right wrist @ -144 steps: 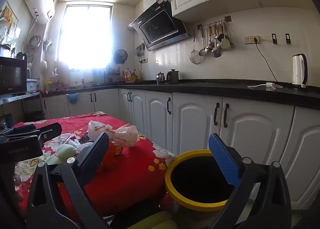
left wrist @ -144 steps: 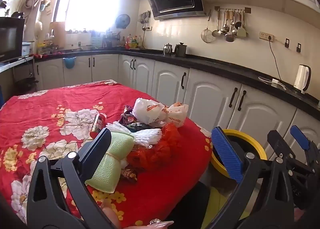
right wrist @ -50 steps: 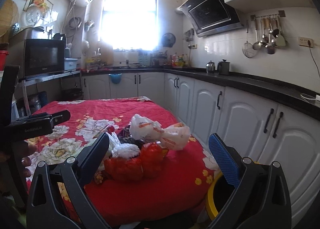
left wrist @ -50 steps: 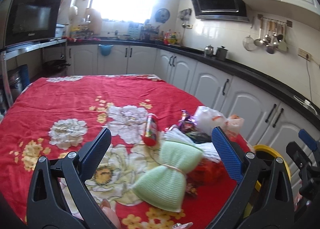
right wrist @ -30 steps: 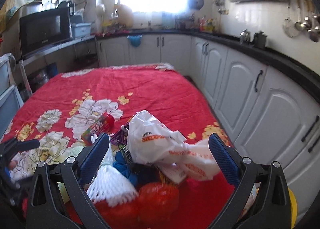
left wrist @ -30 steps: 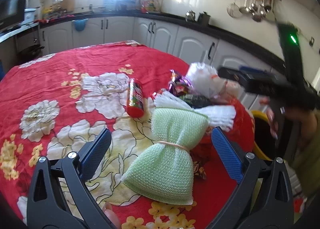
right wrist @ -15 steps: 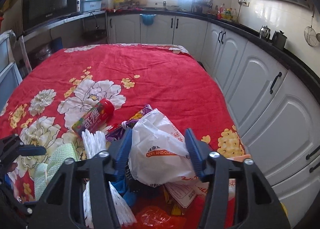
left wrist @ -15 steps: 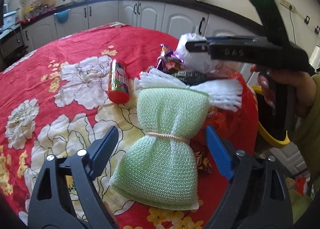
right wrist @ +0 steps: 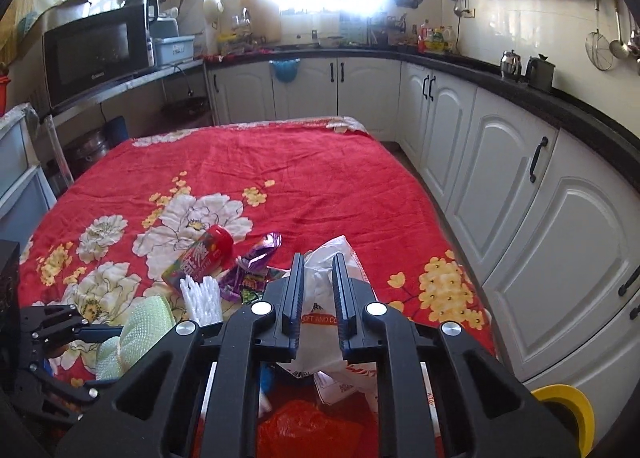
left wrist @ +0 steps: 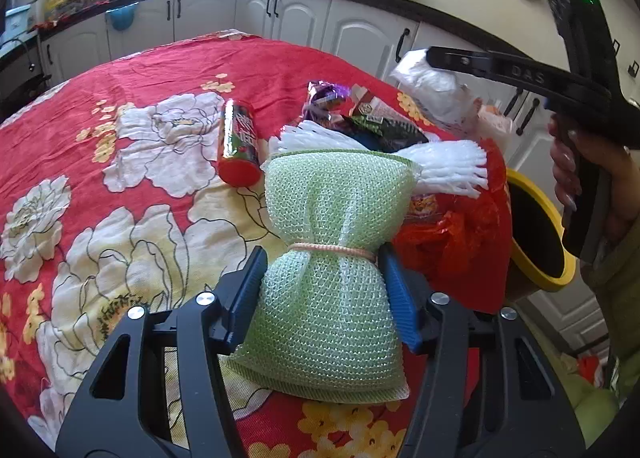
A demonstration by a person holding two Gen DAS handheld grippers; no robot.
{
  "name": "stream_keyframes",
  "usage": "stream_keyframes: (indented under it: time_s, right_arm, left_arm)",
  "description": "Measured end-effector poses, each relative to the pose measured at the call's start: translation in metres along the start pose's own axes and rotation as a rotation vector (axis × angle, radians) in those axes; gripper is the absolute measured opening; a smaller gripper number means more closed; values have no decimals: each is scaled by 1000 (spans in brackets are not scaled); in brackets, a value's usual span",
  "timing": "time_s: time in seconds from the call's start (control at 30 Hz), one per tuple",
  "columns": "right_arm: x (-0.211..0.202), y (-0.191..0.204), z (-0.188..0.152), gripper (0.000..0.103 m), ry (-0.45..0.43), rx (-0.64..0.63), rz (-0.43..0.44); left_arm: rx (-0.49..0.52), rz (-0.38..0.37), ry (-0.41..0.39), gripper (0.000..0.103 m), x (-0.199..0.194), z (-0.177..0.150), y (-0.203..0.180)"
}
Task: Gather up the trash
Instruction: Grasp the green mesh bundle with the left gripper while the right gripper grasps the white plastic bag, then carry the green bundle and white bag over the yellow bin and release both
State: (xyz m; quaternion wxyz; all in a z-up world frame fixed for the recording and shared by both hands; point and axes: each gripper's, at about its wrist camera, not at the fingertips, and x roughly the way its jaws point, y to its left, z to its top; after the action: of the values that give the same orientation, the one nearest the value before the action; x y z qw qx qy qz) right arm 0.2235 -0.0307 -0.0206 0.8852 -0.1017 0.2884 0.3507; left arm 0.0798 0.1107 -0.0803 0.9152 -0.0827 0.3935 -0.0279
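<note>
Left wrist view. Table draped in a red floral cloth (left wrist: 132, 162), white cabinets and a black counter behind along the kitchen wall, utensils hanging at top right. Trash heaped at the table's right edge: green mesh bundle (left wrist: 332, 258) lying with its long axis running from the near edge toward the middle of the table, cinched at the waist by a pink band. Left gripper (left wrist: 322, 292) straddling the bundle just below that band, jaws just been closing, both pads against the mesh, clamped on it. Red can (left wrist: 238, 146) on its side just left of the bundle, long axis pointing away toward the far edge. White foam net (left wrist: 448, 168), purple wrapper (left wrist: 324, 94) and red plastic bag (left wrist: 460, 226) packed behind and right of the bundle. Yellow-rimmed bin (left wrist: 536, 254) off the table's right edge, beside a hand (left wrist: 592, 186) holding the other tool.

Right wrist view. Same cloth stretching to the far edge, microwave on a shelf at left, bright window at the back, cabinets along the right. Right gripper (right wrist: 318, 298) near the table's near right corner, jaws just been closing, pinched narrow on the white plastic bag (right wrist: 324, 278), which bunches up between the pads. Can, wrapper and foam net to the left of it; green bundle at far left.
</note>
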Motion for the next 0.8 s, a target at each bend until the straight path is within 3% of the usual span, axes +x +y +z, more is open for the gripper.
stream_keyframes:
  time_s: [0.47,0.8]
  right_arm:
    - [-65,-23,-3,7,-112,67,-3]
    - [-110,-49,-16,6,-179,139,-34]
  left_arm:
    - [-31,15,-145,47,-43,29,-5]
    - [29,-30,-210,47,-52,61,-48]
